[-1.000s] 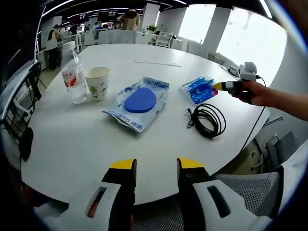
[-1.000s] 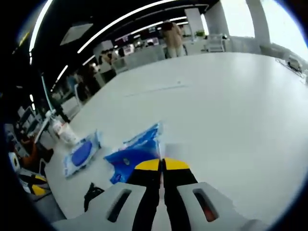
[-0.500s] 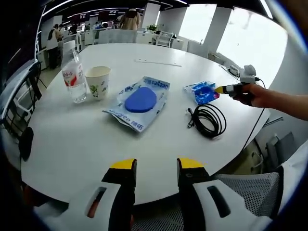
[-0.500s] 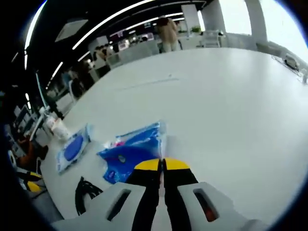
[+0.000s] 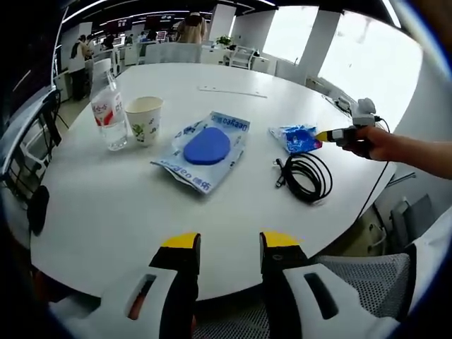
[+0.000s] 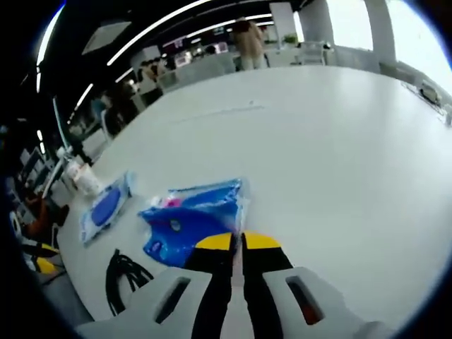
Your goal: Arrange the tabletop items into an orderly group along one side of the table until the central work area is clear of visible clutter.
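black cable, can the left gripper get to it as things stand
Probably yes. The black cable lies loose on the white table, with bare tabletop between it and the open left gripper; nothing blocks the way.

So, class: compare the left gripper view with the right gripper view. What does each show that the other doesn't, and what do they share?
Left gripper view: the paper cup, a person's hand holding the right gripper, and the left gripper with its fingers open over the near table edge.
Right gripper view: a close look along the right gripper's fingers, shut on the blue packet at its edge.
Both: the blue packet, black cable, blue pouch, water bottle and white table.
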`<state>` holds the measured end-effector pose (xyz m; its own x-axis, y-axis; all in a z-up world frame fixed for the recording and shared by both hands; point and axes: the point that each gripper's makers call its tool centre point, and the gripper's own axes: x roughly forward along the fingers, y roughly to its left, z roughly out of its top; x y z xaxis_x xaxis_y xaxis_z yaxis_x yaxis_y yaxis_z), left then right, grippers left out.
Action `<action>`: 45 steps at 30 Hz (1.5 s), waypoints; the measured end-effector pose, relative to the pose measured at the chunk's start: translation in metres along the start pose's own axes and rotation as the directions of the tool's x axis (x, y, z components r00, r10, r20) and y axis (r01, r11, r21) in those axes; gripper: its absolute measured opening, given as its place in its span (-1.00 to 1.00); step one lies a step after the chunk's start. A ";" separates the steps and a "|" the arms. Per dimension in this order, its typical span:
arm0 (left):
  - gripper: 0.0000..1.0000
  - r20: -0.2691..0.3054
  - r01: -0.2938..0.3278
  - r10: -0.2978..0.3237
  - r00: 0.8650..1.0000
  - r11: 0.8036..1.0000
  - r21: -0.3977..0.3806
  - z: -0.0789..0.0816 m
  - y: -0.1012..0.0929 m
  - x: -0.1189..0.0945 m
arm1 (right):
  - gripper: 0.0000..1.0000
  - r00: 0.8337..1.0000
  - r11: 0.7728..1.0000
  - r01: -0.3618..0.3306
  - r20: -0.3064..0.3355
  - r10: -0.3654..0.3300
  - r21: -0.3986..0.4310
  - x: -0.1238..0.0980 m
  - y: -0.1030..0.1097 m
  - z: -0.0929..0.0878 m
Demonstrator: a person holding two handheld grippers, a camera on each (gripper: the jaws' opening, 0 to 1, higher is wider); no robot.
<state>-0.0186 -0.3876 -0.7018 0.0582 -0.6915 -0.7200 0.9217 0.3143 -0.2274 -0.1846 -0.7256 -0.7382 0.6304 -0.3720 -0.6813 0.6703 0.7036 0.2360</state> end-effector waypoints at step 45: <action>-0.38 -0.014 0.015 -0.015 1.000 1.000 0.008 0.005 -0.002 0.018 | -0.95 0.998 0.987 -0.070 -0.014 0.069 -0.147 -0.002 0.032 0.021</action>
<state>-0.0173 -0.4040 -0.7115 0.0391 -0.6866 -0.7260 0.9254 0.2990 -0.2329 -0.1556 -0.7150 -0.7149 0.6694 -0.3142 -0.6732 0.5594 0.8094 0.1785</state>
